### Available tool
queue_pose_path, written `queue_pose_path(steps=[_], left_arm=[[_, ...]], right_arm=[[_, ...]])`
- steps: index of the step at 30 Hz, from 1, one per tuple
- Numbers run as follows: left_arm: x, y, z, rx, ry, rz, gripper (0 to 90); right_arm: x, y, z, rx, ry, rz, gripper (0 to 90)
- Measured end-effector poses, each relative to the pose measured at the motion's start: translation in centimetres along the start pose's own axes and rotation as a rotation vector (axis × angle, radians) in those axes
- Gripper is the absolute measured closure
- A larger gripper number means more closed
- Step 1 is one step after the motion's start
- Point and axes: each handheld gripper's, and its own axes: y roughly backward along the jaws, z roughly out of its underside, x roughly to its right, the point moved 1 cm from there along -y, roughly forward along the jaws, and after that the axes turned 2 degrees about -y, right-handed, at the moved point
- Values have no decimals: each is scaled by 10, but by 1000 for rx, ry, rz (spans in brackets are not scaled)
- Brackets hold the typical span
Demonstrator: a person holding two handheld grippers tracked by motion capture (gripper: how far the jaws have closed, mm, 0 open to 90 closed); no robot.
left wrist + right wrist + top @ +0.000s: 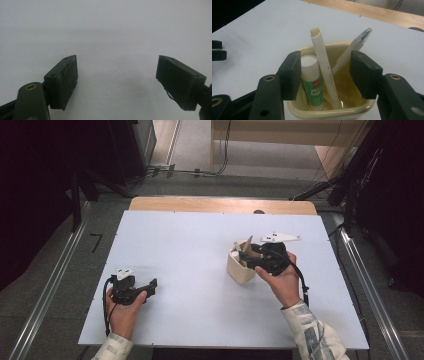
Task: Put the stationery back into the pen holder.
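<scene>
In the high view, a cream-coloured cup (241,266) with rounded corners stands on the white table (200,250), right of the middle. The right gripper (248,256) hangs over its rim, held from behind by the right hand (280,280), and it hides most of what stands in the cup; only a pale tip and a brownish shape poke out, too small to name. The left gripper (151,286) lies low on the table near the front left, well apart from the cup, in the left hand (125,312). There are two grippers, two hands and one cup.

In the left gripper view, the two black jaws stand wide apart over bare white table, with nothing between them. The lower ends of both jaws are cut off by the frame.

In the right gripper view, the cup (352,113) sits just below the jaws, its near rim cut off at the bottom edge. Three things stand in it: a glue stick (312,82) with a white cap and green label, upright at the left; a white tube-like pen (324,70) leaning through the middle; and a second pen (352,50) with a clear cap, tilted to the right. The label print is too small to read. The right gripper (324,75) has its jaws spread on either side of these, not pressing on any of them.
</scene>
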Motion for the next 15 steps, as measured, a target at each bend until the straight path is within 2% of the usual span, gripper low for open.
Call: queue_pose_path(steps=[9, 15], left_arm=[[0, 0, 0, 2, 2, 0, 187], [1, 0, 0, 2, 2, 1, 187]], right_arm=[[-1, 7, 4, 23, 25, -12, 309], [0, 15, 7, 33, 31, -16, 282]])
